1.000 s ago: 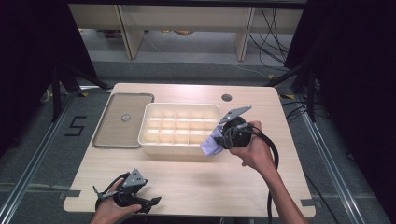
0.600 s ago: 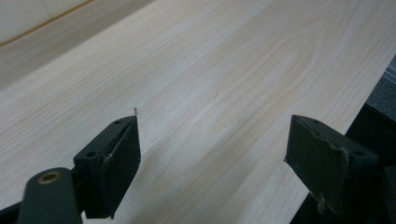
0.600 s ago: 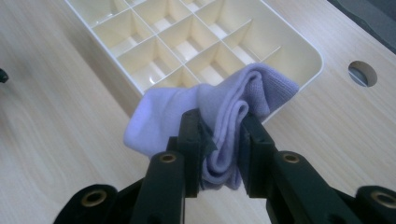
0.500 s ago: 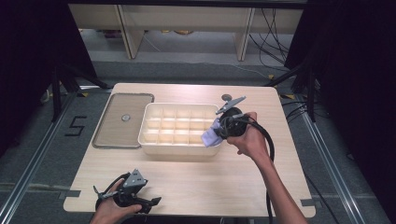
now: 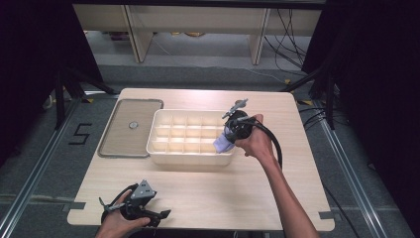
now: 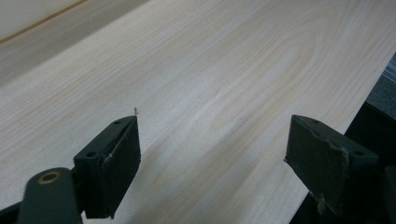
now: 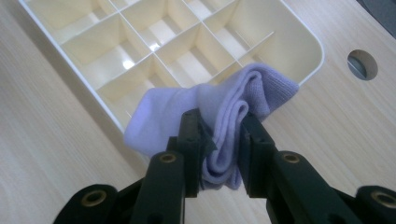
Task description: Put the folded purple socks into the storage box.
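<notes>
The worktop (image 5: 277, 193) carried everything, with a flat brown lid (image 5: 131, 127) lying at about ten o'clock from its centre, set aside just beside the box it presumably covers so that the cells stayed open from above. The divided tray (image 5: 189, 157), cream and empty in every cell that showed, sat near the middle, toward twelve o'clock. At its three o'clock end the right gripper (image 7: 219, 135) was clenched on a folded lilac sock (image 7: 233, 100), pinching the fold itself, likely so the bundle would hold its shape on the way in; the sock hung over the tray's near corner and rim, apparently not yet down in a cell. The left gripper (image 6: 212, 156) rested at seven o'clock by the worktop's near edge, jaws wide apart and holding nothing, parked well apart from the tray, out of the working hand's way.
</notes>
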`<state>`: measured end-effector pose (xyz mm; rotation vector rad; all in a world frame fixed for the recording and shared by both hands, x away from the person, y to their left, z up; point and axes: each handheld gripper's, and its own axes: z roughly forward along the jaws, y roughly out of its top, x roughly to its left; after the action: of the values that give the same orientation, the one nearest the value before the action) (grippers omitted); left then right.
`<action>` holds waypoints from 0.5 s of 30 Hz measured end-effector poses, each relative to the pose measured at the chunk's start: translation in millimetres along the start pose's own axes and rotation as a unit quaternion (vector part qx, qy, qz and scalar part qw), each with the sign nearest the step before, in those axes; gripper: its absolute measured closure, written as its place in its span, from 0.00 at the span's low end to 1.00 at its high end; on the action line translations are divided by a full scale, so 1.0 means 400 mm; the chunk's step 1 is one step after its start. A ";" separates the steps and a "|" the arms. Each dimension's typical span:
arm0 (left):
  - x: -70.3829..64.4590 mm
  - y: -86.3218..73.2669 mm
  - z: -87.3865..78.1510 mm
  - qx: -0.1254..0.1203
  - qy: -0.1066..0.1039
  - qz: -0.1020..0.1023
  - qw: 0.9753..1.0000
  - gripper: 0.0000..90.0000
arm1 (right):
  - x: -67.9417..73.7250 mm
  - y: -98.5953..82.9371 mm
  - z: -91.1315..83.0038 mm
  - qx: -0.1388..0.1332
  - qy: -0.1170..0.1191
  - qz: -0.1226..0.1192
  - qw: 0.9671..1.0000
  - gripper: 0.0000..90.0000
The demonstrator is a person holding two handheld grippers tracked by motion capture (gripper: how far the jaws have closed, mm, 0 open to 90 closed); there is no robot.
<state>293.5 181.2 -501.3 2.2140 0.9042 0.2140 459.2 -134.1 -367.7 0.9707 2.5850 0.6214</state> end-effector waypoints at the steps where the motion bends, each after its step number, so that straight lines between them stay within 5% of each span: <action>1: 0.000 0.000 0.001 -0.001 0.000 -0.002 1.000 0.19 | -0.003 0.002 0.006 0.003 0.001 -0.006 1.000 0.82; 15: -0.005 0.000 0.000 -0.003 -0.006 -0.006 1.000 0.19 | -0.001 0.007 0.082 0.055 -0.031 -0.042 0.997 0.82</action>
<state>292.1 179.8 -501.0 2.2012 0.9080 0.1983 475.1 -123.2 -394.4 0.8929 2.6129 0.4257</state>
